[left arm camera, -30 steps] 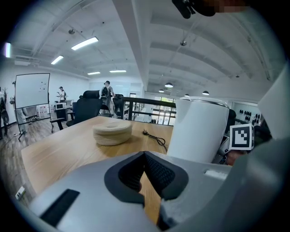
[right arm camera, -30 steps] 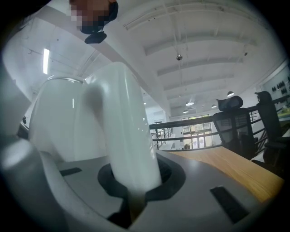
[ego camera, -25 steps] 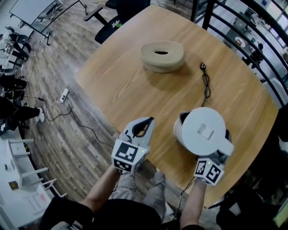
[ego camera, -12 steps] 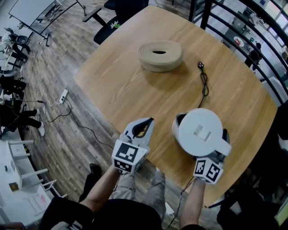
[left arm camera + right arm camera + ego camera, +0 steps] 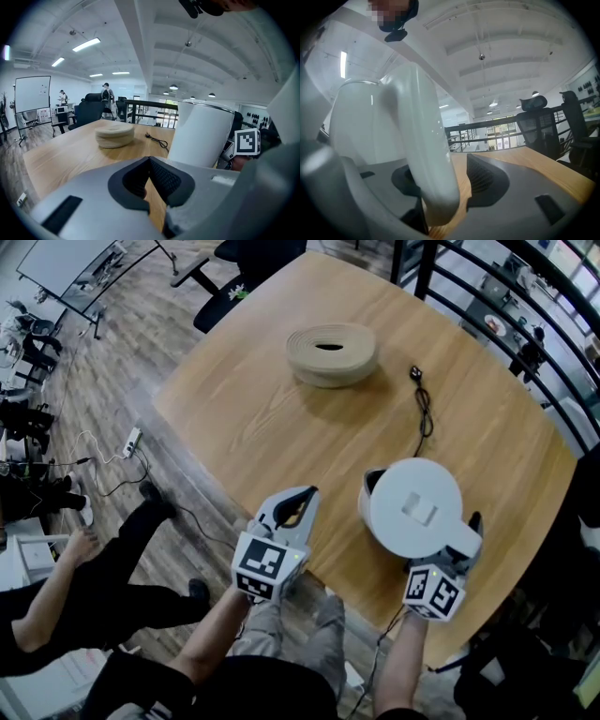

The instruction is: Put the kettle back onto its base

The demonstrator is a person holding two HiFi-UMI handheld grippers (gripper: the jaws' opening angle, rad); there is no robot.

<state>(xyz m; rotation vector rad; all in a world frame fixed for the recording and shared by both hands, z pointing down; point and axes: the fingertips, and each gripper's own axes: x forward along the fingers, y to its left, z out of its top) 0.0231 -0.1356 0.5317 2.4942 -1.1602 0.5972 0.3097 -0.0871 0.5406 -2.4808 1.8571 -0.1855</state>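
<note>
Far left, a person (image 5: 84, 592) was on the wood floor beside the counter (image 5: 253, 418). Left hand-held gripper (image 5: 307, 495) hung over the counter's near edge, jaw tips together, nothing in them. Beyond it, a beige ring-shaped roll (image 5: 331, 352) lay flat mid-counter. White kettle (image 5: 412, 507) stood upright near the near edge, lid on, just right of the left hand-held gripper but apart from it. Base not visible under it, so couldn't tell whether it was seated. Black cord (image 5: 424, 413) ran from behind the kettle to a plug lying loose on the counter. Right hand-held gripper (image 5: 454, 183) was level behind the kettle, jaws opening wide. Kettle handle (image 5: 424, 154) was between them, against the left pad and clear of the right, so no clamp.
</note>
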